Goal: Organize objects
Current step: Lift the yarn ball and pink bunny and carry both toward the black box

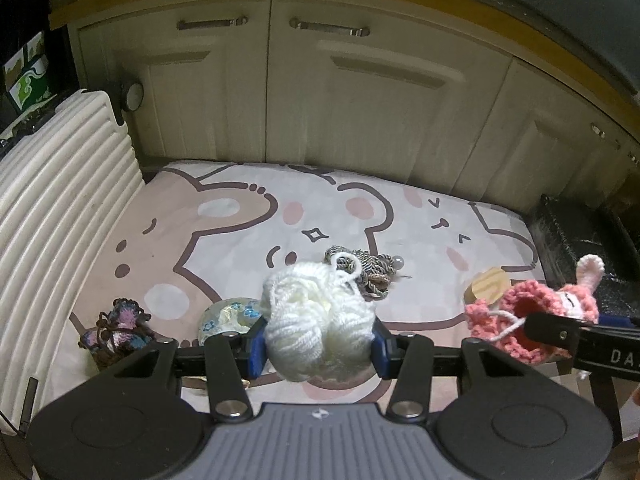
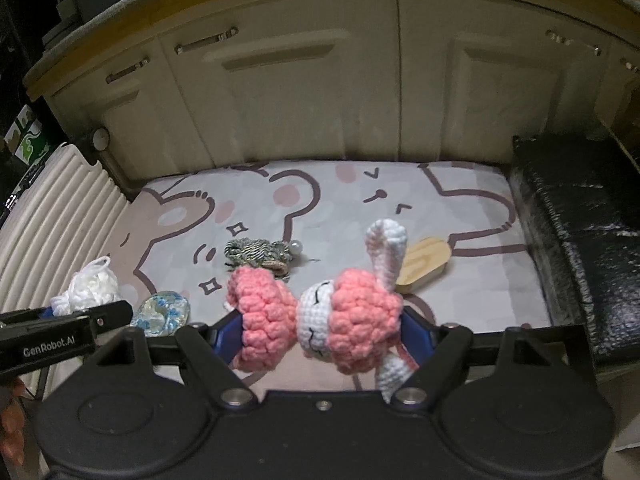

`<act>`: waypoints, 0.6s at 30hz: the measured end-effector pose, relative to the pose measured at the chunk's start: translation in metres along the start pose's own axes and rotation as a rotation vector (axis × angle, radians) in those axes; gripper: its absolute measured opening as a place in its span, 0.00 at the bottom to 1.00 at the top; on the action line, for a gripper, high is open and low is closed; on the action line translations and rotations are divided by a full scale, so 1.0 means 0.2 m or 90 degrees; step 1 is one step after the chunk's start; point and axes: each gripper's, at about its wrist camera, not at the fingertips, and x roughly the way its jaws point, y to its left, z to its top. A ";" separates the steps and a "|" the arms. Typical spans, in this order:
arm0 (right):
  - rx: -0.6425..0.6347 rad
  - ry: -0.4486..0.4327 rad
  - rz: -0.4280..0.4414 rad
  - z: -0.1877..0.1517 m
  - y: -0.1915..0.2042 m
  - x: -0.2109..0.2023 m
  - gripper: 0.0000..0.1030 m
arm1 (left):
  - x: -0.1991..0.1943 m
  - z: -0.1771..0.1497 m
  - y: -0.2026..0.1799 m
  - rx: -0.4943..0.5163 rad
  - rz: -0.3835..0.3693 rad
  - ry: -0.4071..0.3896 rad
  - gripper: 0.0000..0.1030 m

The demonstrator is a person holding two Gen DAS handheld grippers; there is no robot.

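Holding two items aloft: left tongs (image 1: 320, 346) are clamped on the white yarn bundle (image 1: 316, 320), right tongs (image 2: 318, 336) on the pink crochet bunny (image 2: 320, 320). Neither is placed yet. Remaining on the cartoon mat (image 1: 224, 240): braided cord (image 1: 368, 272), wooden block (image 1: 488, 286), floral pouch (image 1: 228, 314), dark crochet piece (image 1: 118, 330). Judged: early stage.

Cream cabinet doors (image 1: 360, 92) with metal bar handles (image 1: 212, 23) stand behind a cartoon-bear mat (image 1: 224, 224). Ribbed white suitcase (image 1: 60, 184) borders the mat's left edge; black padded box (image 2: 580, 232) the right (surface glossy, crinkled).
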 end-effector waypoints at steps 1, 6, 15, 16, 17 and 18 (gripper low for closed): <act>-0.001 -0.002 -0.002 0.00 -0.01 -0.01 0.78 | 0.00 0.00 -0.01 0.004 0.004 -0.002 0.49; -0.003 -0.012 -0.011 -0.02 -0.05 -0.05 0.78 | -0.02 0.00 -0.05 0.010 0.010 -0.008 0.49; 0.016 -0.028 -0.019 -0.03 -0.18 -0.11 0.78 | -0.03 0.01 -0.21 0.038 -0.010 -0.018 0.49; 0.020 -0.030 -0.021 -0.03 -0.21 -0.12 0.78 | -0.04 0.02 -0.23 0.043 -0.017 -0.019 0.49; 0.024 -0.032 -0.025 -0.04 -0.23 -0.13 0.78 | -0.04 0.02 -0.26 0.048 -0.024 -0.019 0.49; 0.027 -0.034 -0.029 -0.04 -0.25 -0.14 0.78 | -0.04 0.02 -0.28 0.051 -0.032 -0.020 0.49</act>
